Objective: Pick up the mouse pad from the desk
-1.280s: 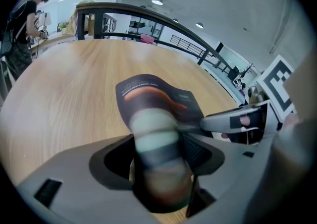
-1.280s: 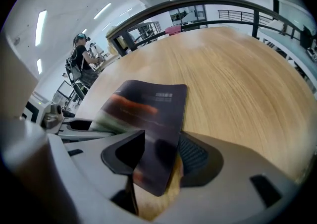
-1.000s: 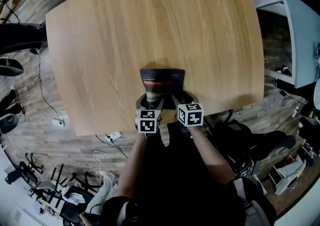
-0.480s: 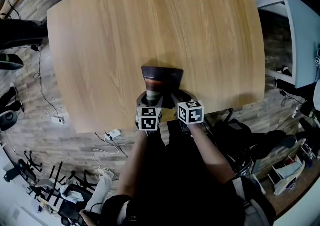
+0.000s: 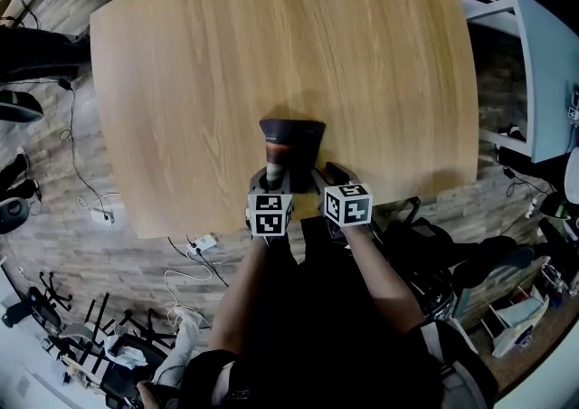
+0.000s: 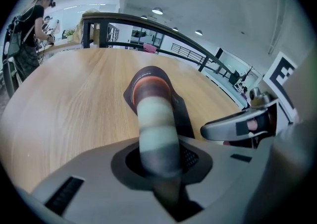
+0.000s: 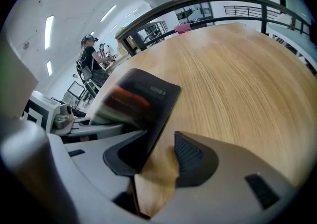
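Note:
The dark mouse pad [image 5: 292,134] with orange and pale bands lies near the front edge of the wooden desk [image 5: 271,36]. Its near part is bent up into a narrow curl. My left gripper [image 5: 276,179] is closing, and in the left gripper view the curled pad [image 6: 153,114] runs between its jaws [image 6: 161,156], which pinch it. My right gripper [image 5: 330,172] sits just right of it with its jaws opening. In the right gripper view the pad's edge [image 7: 148,99] rests against the left jaw, and bare wood shows in the gap [image 7: 156,153].
The desk's front edge runs right under both grippers. A white table [image 5: 547,63] stands at the right. Cables and a power strip [image 5: 204,244] lie on the floor at the left. A person [image 7: 91,57] stands beyond the desk's far side.
The left jaws have closed on the pad's near part, which has bunched from flat into a narrow raised curl. Both hands have stayed in place.

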The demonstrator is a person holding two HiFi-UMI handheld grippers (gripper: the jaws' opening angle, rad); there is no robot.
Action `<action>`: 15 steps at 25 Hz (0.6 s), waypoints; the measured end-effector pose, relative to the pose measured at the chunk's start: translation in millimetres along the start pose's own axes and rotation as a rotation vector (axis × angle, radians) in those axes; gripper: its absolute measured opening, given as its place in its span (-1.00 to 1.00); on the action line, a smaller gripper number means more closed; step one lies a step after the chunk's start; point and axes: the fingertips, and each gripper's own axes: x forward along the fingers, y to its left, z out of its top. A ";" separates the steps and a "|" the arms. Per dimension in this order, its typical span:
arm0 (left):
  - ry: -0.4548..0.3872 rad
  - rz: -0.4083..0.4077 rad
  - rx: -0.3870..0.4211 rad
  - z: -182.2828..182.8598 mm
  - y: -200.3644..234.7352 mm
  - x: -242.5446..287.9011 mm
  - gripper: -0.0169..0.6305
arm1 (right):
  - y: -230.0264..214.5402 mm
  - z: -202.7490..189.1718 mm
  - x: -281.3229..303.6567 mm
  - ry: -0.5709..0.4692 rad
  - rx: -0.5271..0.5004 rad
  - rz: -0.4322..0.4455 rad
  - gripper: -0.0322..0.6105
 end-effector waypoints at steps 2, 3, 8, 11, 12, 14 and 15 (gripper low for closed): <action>-0.015 -0.007 -0.010 0.9 0.0 0.2 -0.71 | -0.8 -1.2 -0.8 -0.003 -0.003 -0.002 -0.33; -0.020 -0.013 -0.015 1.7 0.0 -0.1 -0.72 | -0.4 -1.1 -1.2 -0.005 -0.005 -0.004 -0.33; -0.044 -0.025 -0.032 9.1 1.1 -6.5 -0.78 | 4.2 4.0 -6.7 -0.018 -0.018 -0.011 -0.33; -0.063 -0.037 -0.043 10.4 -1.2 -12.0 -0.79 | 6.3 7.5 -12.5 -0.033 -0.026 -0.015 -0.33; -0.068 -0.040 -0.041 11.1 -1.7 -13.8 -0.80 | 7.2 9.3 -13.4 -0.038 -0.027 -0.016 -0.33; -0.079 -0.040 -0.037 14.1 -2.4 -17.7 -0.80 | 8.9 13.2 -14.6 -0.048 -0.031 -0.014 -0.33; -0.083 -0.039 -0.037 15.3 -3.4 -20.6 -0.80 | 9.9 14.6 -16.3 -0.052 -0.033 -0.013 -0.33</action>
